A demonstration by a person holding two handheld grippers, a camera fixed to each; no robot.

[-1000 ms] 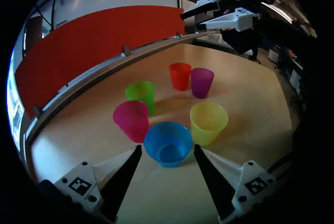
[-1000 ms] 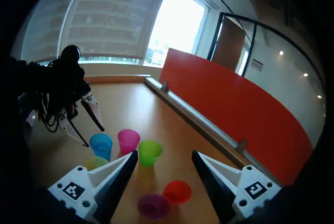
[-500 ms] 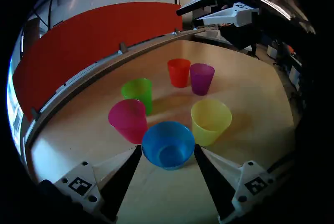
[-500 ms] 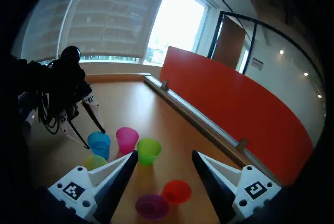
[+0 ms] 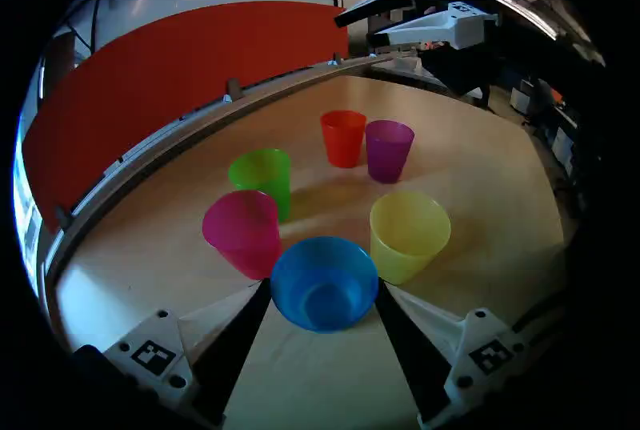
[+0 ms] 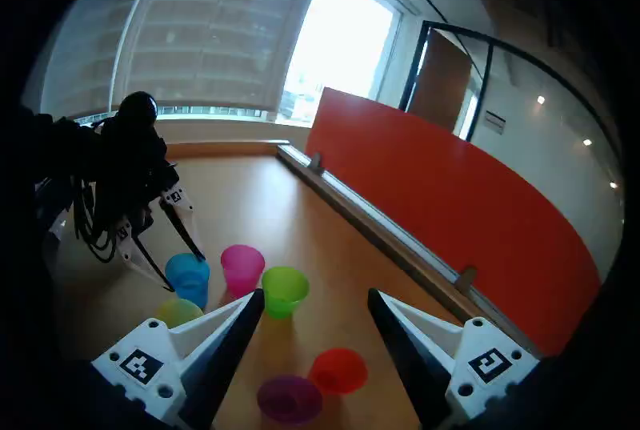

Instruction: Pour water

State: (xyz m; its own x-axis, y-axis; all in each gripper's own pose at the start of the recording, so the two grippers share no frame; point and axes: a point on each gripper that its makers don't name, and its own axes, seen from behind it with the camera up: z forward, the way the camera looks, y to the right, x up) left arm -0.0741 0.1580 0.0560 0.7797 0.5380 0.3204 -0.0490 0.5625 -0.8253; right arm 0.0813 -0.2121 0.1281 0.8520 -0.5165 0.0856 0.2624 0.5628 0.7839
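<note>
white tool (image 5: 322,284) — black fingers (image 5: 234,340)

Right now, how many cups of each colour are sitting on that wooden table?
blue cup: 1
pink cup: 1
green cup: 1
red cup: 1
purple cup: 1
yellow cup: 1
Total: 6 cups

Six plastic cups stood upright, mouths up, in a loose ring on the wooden table (image 5: 488,182): blue cup (image 5: 324,286), pink cup (image 5: 242,231), green cup (image 5: 260,178), red cup (image 5: 342,138), purple cup (image 5: 389,150), yellow cup (image 5: 409,234). Red and purple were just beside each other. Couldn't tell any water level.
</note>
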